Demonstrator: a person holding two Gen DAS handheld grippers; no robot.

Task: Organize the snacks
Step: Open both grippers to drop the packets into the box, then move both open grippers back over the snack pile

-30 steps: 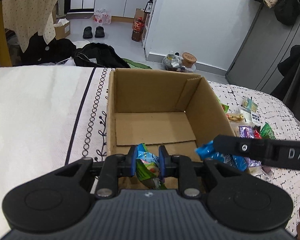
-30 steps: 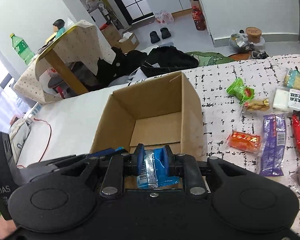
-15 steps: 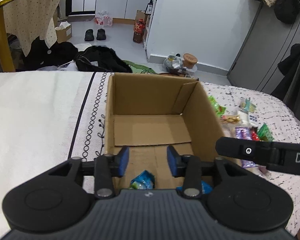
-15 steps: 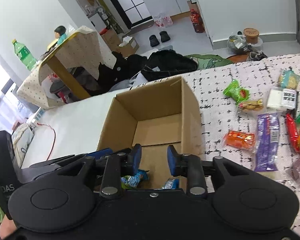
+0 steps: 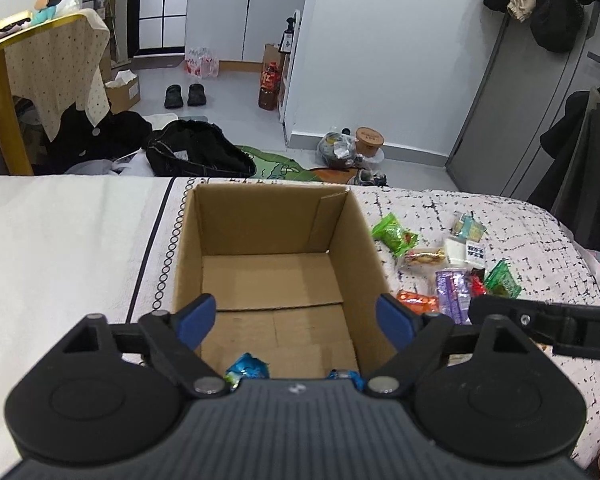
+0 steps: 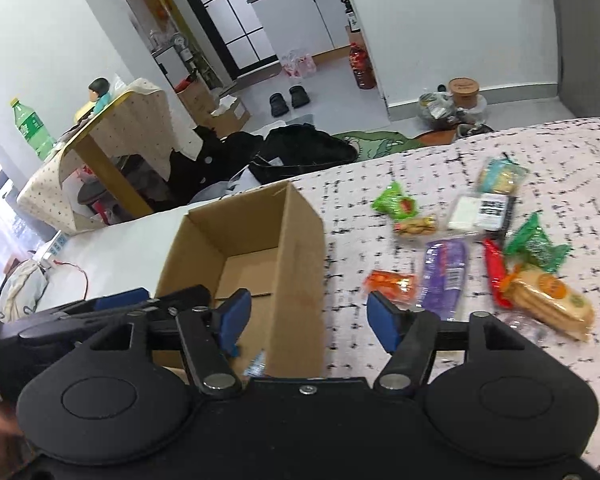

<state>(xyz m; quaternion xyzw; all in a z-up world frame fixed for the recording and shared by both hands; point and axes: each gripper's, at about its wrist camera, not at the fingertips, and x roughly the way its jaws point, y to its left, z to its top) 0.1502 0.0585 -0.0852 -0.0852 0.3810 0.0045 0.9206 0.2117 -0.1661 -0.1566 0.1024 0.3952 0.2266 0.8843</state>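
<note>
Left gripper (image 5: 294,322), low centre of its frame, has just been opening; jaws spread wide, nothing between them, above the cardboard box (image 5: 268,216). A blue snack packet (image 5: 247,368) lies on the box floor, at the near end. Right gripper (image 6: 306,316) has likewise just been opening, jaws apart and empty over the box's right wall. Loose snacks (image 6: 446,272) lie on the bed (image 6: 560,160) at right of frame.

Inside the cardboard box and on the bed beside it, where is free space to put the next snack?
The cardboard box is mostly bare: its whole far floor is free, with only two blue packets at the near wall. The white cloth on the side of the box away from the snacks is also bare. It is crowded where the loose snacks lie close together on the speckled cover.
</note>
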